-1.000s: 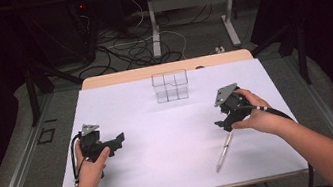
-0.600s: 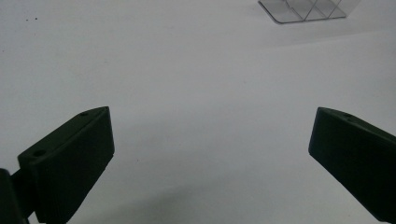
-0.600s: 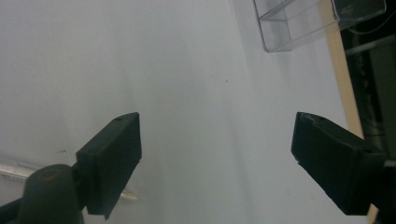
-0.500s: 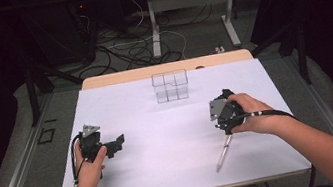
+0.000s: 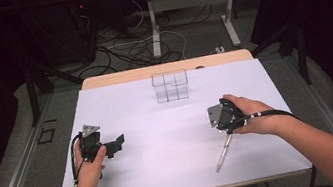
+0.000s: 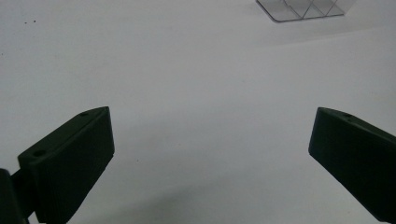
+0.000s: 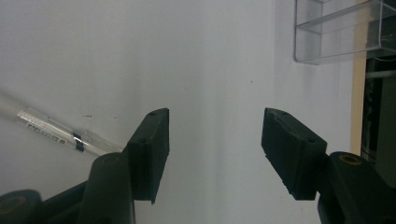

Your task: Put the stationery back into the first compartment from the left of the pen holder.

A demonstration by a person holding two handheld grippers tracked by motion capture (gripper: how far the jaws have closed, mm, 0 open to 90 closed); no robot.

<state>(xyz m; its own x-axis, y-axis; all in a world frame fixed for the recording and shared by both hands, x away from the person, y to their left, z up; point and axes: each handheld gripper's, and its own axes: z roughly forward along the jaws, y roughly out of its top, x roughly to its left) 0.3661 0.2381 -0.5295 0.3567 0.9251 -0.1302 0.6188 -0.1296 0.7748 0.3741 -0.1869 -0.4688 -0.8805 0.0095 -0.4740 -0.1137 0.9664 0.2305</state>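
Pen [image 5: 223, 152] is seen lying flat on the bench [image 5: 167, 174], just beside the released right gripper [image 7: 212, 140]. It is judged light, stiff and slippery, best gripped mid-barrel. The left gripper [image 6: 210, 154] is released too.

The pen [image 7: 60, 133] runs off-frame (lettering blurred) and behind the right hand-held gripper [image 7: 215, 154].

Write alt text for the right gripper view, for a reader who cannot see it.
The right claw hangs open over a white table, its two black jaws apart with nothing between them. A clear pen lies on the table beside the left-hand jaw, and a clear plastic organizer stands at the upper right.
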